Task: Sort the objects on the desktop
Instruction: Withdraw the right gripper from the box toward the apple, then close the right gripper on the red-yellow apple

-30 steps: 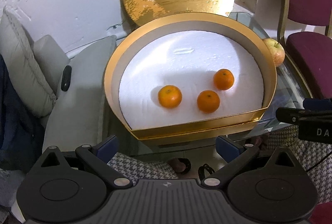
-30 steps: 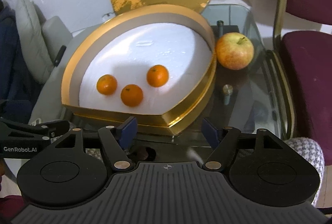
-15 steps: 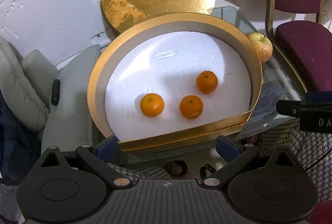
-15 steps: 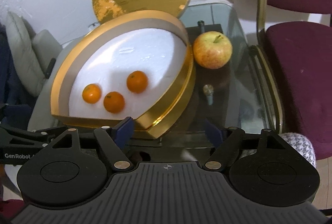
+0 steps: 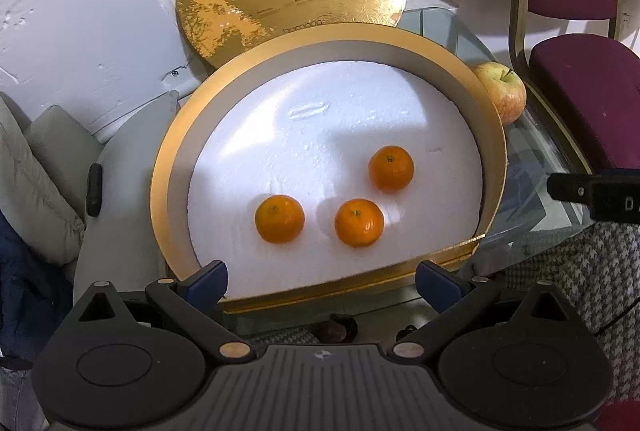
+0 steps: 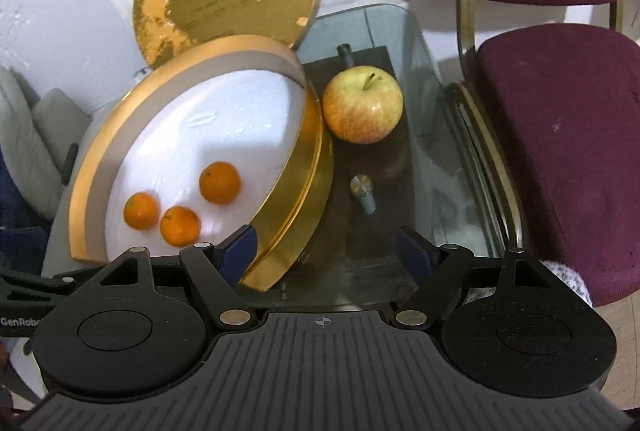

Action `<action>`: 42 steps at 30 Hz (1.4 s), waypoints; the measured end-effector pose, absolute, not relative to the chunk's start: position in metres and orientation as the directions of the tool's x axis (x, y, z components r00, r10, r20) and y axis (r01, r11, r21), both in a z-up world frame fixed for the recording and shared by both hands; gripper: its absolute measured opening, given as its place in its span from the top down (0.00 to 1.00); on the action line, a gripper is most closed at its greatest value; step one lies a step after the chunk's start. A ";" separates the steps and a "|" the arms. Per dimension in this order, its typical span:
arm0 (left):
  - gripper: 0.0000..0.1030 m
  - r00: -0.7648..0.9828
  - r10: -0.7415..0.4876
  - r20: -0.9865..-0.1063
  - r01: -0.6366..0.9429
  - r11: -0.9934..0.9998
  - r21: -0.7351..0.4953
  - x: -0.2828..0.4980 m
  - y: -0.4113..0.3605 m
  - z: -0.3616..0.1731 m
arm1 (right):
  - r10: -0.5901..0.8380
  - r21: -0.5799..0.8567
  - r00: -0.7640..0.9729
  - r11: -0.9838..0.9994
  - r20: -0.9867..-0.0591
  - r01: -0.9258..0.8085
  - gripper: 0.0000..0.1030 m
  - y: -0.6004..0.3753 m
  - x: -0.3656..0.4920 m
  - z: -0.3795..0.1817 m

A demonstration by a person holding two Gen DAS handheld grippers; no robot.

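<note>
While both grippers hang above the glass worktop (image 6: pixel 436 167), the left gripper (image 5: pixel 322 281) is spread wide and empty over the gold box (image 5: pixel 494 135), where three oranges (image 5: pixel 279 219) sit on white foam. Right of the box stands an apple (image 6: pixel 362 105). Right gripper (image 6: pixel 326 249) spread, having just widened, empty.
</note>
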State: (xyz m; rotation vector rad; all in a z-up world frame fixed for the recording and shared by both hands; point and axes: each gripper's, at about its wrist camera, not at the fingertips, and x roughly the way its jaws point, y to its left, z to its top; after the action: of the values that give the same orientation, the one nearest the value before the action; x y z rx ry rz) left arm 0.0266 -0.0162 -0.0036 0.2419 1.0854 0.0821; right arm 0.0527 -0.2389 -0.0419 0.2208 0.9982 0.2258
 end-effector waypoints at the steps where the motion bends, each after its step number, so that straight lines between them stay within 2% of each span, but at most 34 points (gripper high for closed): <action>1: 0.01 0.466 0.185 -0.865 0.051 0.971 0.234 0.029 -0.017 -0.004 | 0.285 0.286 0.525 0.955 -0.802 -0.082 0.21 -0.240 0.056 -0.042; 15: 0.01 0.450 0.190 -0.873 0.009 0.976 0.218 0.058 -0.005 -0.011 | 0.262 0.273 0.536 0.960 -0.802 -0.060 0.21 -0.236 0.095 -0.047; 36: 0.01 0.401 0.207 -0.892 -0.065 0.978 0.197 0.081 0.024 -0.028 | 0.211 0.299 0.557 0.952 -0.803 0.070 0.21 -0.245 0.178 -0.065; 38: 0.01 0.397 0.208 -0.894 -0.070 0.978 0.197 0.081 0.026 -0.029 | 0.215 0.321 0.550 0.942 -0.807 0.102 0.19 -0.249 0.188 -0.068; 39: 0.01 0.396 0.209 -0.894 -0.072 0.978 0.197 0.082 0.027 -0.029 | 0.218 0.334 0.544 0.935 -0.810 0.122 0.14 -0.251 0.193 -0.070; 42: 0.01 0.393 0.210 -0.895 -0.076 0.978 0.196 0.082 0.028 -0.030 | 0.231 0.369 0.521 0.913 -0.822 0.177 0.13 -0.255 0.206 -0.078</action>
State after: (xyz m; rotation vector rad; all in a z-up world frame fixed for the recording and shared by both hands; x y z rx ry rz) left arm 0.0815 0.0283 -0.0297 0.1306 1.1531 0.1824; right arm 0.2061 -0.2546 -0.0782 0.4397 1.0318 0.0341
